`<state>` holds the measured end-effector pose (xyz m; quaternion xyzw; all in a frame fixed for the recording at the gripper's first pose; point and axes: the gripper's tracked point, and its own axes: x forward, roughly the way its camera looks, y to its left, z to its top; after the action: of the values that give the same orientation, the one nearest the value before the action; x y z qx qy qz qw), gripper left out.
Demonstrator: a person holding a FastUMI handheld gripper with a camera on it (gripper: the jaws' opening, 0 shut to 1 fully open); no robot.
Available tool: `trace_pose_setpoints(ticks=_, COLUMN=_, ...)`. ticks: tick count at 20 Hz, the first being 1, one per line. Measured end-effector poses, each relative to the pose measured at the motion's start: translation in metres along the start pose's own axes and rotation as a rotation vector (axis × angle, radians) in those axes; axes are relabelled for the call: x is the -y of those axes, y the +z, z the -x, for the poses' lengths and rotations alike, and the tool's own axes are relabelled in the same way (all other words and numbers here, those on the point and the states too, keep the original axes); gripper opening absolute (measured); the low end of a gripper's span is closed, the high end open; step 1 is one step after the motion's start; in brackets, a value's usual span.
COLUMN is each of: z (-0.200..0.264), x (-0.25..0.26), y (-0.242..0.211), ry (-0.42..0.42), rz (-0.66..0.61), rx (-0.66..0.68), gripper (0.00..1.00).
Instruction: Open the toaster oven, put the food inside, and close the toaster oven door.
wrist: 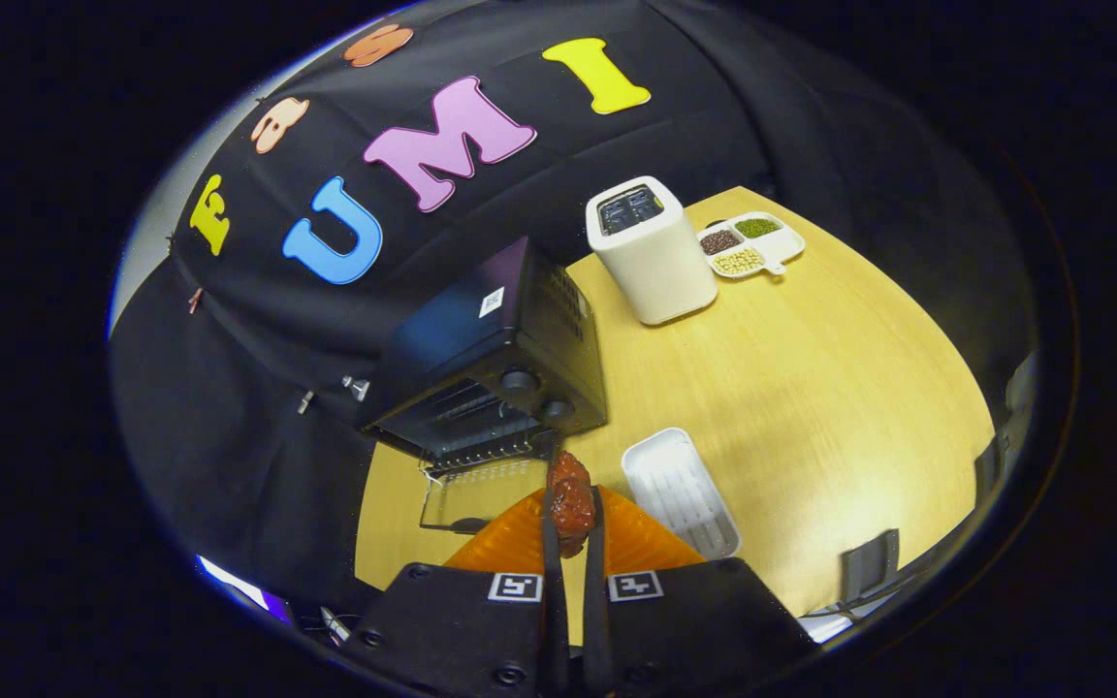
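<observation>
A: Gripper [570,519]?
B: Nearly closed, both fingers pinching the reddish-brown food [569,504]; held just before the toaster oven [495,364], door [476,490] dropped open
A: Beside that oven?
B: White tray [680,490] near its right; pale toaster [649,252] beyond

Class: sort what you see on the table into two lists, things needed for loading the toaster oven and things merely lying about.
Needed: toaster oven, its door open; reddish-brown food pressed between the tongs.

Lying about: white tray; white toaster; divided dish of beans.
</observation>
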<state>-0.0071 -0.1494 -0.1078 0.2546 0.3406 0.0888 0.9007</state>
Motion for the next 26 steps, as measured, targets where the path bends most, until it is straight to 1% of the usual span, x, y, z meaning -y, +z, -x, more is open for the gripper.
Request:
trace_pose_setpoints(ticks=5, z=-0.014, x=-0.052, y=-0.03, ry=0.053, rz=-0.003, rx=0.001, gripper=0.1)
trace_pose_setpoints(ticks=10, z=-0.047, x=-0.109, y=-0.069, ry=0.126, rz=-0.016, rx=0.002, gripper=0.1)
trace_pose_setpoints(ticks=16, z=-0.09, x=-0.153, y=-0.101, ry=0.166, rz=-0.104, rx=0.023, gripper=0.1)
trace_pose_setpoints(ticks=20, z=-0.123, x=-0.164, y=-0.103, ry=0.181, rz=-0.174, rx=0.1, gripper=0.1)
trace_pose_setpoints(ticks=26, z=-0.174, x=-0.166, y=-0.071, ry=0.157, rz=-0.259, rx=0.223, gripper=0.1)
